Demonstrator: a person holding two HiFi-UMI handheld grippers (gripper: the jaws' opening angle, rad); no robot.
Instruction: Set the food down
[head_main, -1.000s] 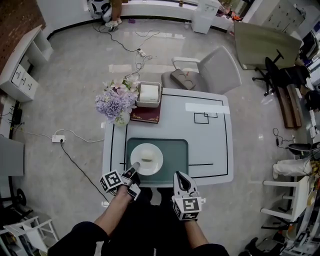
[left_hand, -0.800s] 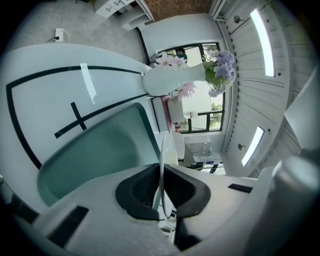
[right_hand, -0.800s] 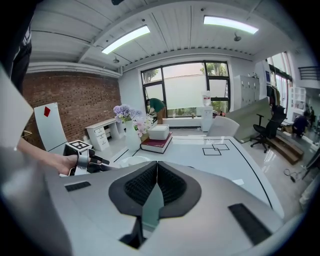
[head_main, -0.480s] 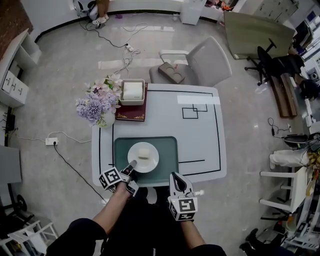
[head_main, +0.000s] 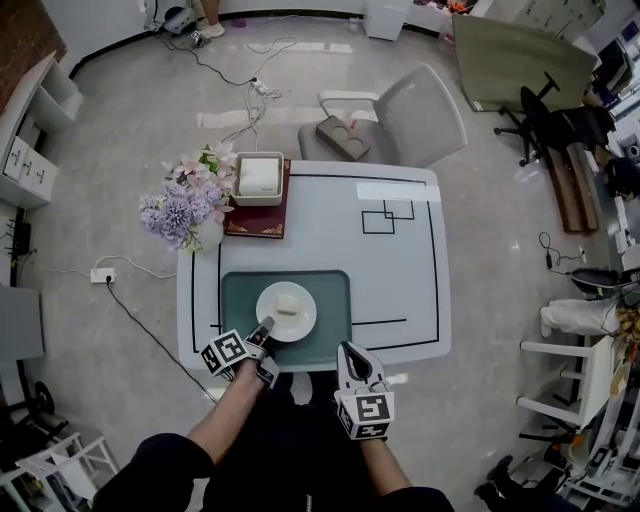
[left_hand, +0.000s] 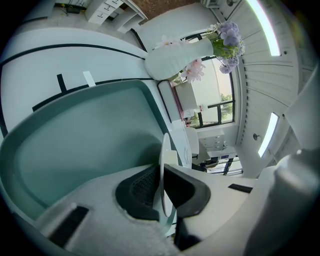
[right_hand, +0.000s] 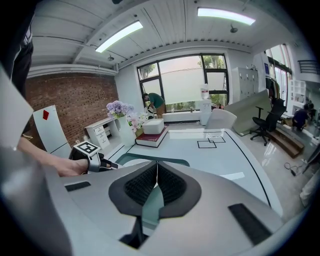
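A white plate (head_main: 272, 318) carrying a pale block of food (head_main: 288, 303) lies on a teal tray (head_main: 240, 300) at the front of the white table (head_main: 400, 285). My left gripper (head_main: 263, 333) is shut on the plate's near rim. In the left gripper view the plate (left_hand: 164, 150) runs edge-on between the dark pads (left_hand: 140, 187), over the tray (left_hand: 90, 130). My right gripper (head_main: 348, 352) sits at the tray's front right corner. Its jaws are closed, and a thin teal strip, the tray's wall (right_hand: 149, 205), runs between them.
At the table's back left stand a vase of purple flowers (head_main: 180, 210) and a white box (head_main: 258, 178) on a dark red book (head_main: 255, 226). A grey chair (head_main: 405, 115) is behind the table. Black tape lines mark the tabletop. Cables lie on the floor to the left.
The head view has shifted, so the table sits a little further left and up. Both grippers keep their places at the plate and the tray.
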